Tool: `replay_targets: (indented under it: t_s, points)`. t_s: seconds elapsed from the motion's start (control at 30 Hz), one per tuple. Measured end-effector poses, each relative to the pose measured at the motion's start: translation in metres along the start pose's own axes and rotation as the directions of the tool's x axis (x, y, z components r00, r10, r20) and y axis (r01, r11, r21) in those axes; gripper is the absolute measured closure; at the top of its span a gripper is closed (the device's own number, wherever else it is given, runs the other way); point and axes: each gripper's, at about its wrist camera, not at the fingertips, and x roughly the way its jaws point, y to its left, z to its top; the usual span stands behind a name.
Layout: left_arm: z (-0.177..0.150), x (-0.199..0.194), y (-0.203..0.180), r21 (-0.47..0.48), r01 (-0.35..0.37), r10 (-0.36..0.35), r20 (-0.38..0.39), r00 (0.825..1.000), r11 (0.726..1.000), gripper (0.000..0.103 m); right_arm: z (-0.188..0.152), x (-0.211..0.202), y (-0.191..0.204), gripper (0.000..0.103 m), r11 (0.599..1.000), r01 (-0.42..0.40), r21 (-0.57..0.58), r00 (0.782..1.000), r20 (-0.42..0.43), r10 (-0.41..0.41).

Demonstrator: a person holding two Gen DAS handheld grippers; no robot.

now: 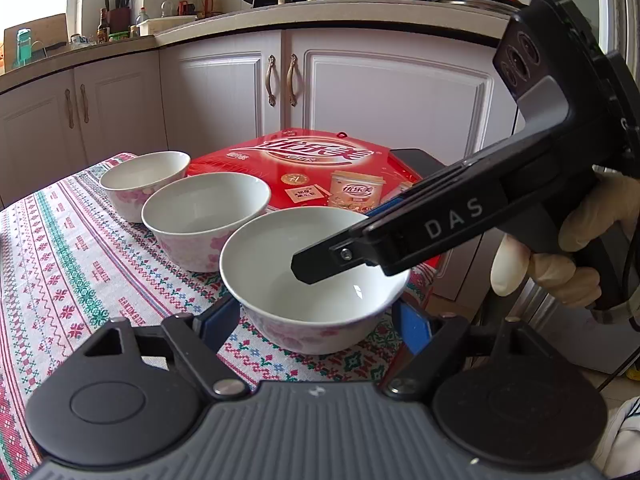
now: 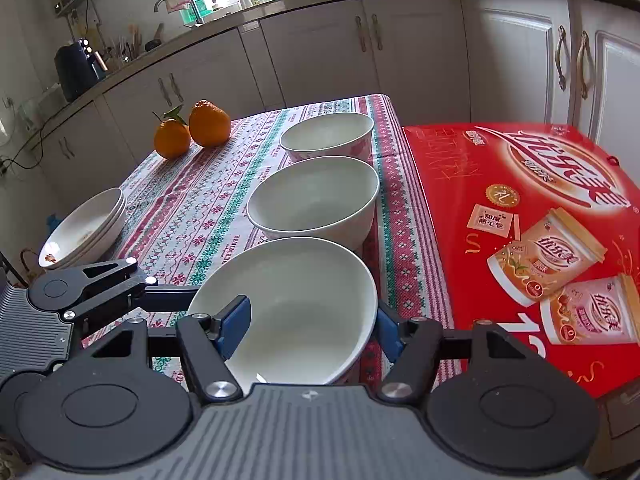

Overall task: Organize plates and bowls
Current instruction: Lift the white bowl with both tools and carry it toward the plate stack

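Here, the right gripper (image 2: 312,326) clamps the rim of the nearest bowl (image 1: 316,276), one blue pad inside the wall and one outside, while the left gripper (image 1: 316,324) straddles the same bowl, its pads beside the outer wall; whether they press it cannot be told. Two more bowls (image 2: 316,200) line the patterned tablecloth (image 2: 188,208) beyond, beside a red box (image 2: 520,216), with stacked plates (image 2: 86,228) and two oranges (image 2: 192,130) well apart.
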Motion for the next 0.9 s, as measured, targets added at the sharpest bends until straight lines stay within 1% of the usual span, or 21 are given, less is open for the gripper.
replay_targets:
  t_s: [0.13,0.3,0.43,0.6,0.9]
  points:
    - [0.001,-0.001,0.001,0.0,0.001,-0.001,-0.003,1.0,1.0,0.02,0.002,-0.001,0.0,0.032,1.0,-0.003,0.014,1.0,-0.005,0.003]
    - [0.0,-0.006,0.003,-0.01,0.001,-0.001,-0.004,1.0,1.0,0.02,0.003,-0.001,0.008,0.032,1.0,0.008,-0.005,1.0,-0.014,-0.008]
    - [-0.001,-0.017,0.008,-0.014,-0.014,0.014,0.001,1.0,1.0,0.02,0.006,-0.001,0.019,0.032,1.0,-0.001,-0.026,1.0,-0.015,0.001]
    - [-0.005,-0.035,0.02,-0.043,-0.047,0.047,0.002,0.999,0.998,0.02,0.013,0.005,0.04,0.032,0.997,-0.03,-0.069,0.999,-0.018,0.029]
    - [-0.018,-0.064,0.048,-0.087,-0.132,0.132,-0.007,0.991,0.987,0.02,0.026,0.031,0.081,0.032,0.986,-0.104,-0.131,0.994,-0.045,0.099]
